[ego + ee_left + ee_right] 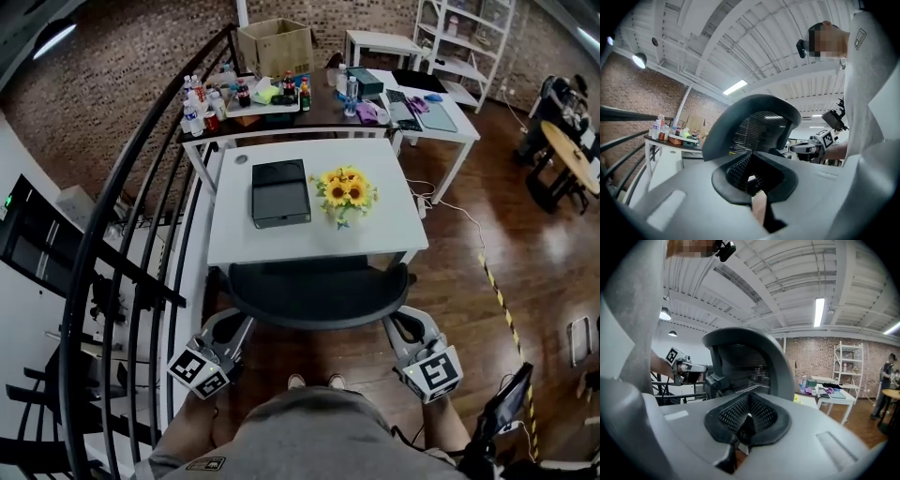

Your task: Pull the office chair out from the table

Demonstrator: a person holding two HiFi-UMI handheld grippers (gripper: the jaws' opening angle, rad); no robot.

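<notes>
Against the desk (234,246) at frame centre sits the chair (319,292), likely heavy but rolling; I'd pull its stiff armrests (226,330), near which left gripper (757,190) and right gripper (746,426) have fingers (693,201) closed, empty.

A flat black case (280,192) lies just left of a bunch of sunflowers (344,192) (yellow heads, green leaves). Farther back stand bottles (195,105), a cardboard box (277,47) and white shelving (469,33). A black railing (141,216) curves along the left.
</notes>
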